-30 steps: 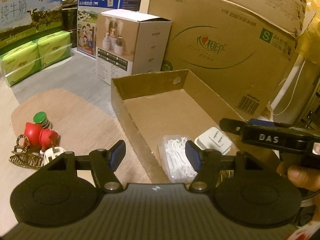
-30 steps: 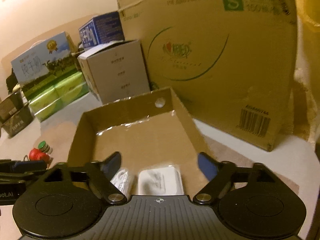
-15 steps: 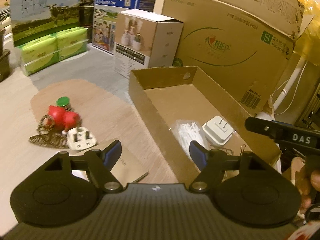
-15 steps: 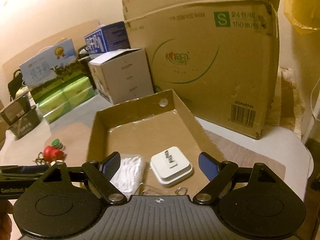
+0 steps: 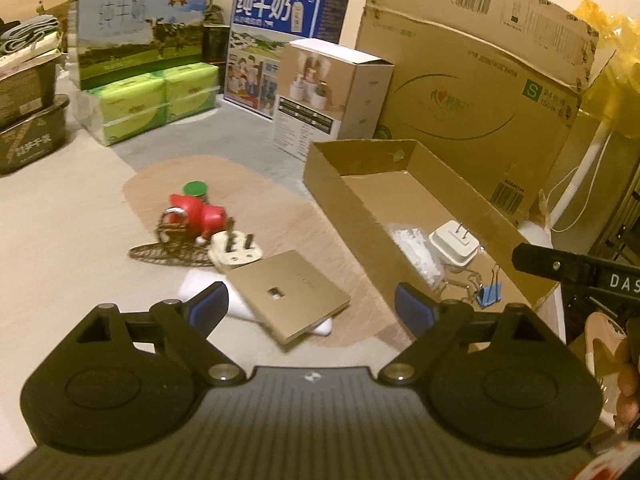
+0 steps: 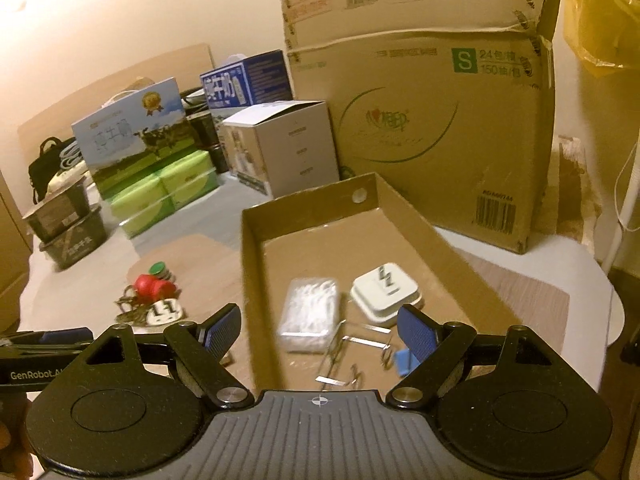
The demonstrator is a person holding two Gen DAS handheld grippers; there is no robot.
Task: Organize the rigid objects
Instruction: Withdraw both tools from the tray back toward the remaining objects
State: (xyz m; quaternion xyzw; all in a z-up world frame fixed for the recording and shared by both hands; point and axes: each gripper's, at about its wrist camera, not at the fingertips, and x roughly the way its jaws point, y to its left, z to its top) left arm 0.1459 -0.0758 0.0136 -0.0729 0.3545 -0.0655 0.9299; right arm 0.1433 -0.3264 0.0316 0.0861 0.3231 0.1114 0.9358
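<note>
Left claw (image 5: 311, 308) tilts downward, its jaws opening wide, blue pads (image 5: 412, 309) gripping nothing. Right claw (image 6: 319, 332) points down at a similar slant, jaws spread and empty. A hand (image 5: 626, 376) shows at the left view's right edge, gripping the right claw's handle.

A white object (image 5: 240, 304) lies mostly hidden beneath the tan square panel (image 5: 286, 292), so what it is cannot be told. The pile of wire basket (image 5: 168, 248) and red toy (image 5: 196, 212) is smeared by blur. In the right wrist view, the tan panel hides behind the right gripper's finger, and the binder clips (image 6: 348, 354) are blurred. A hand (image 5: 626, 376) is cut off at the edge.
</note>
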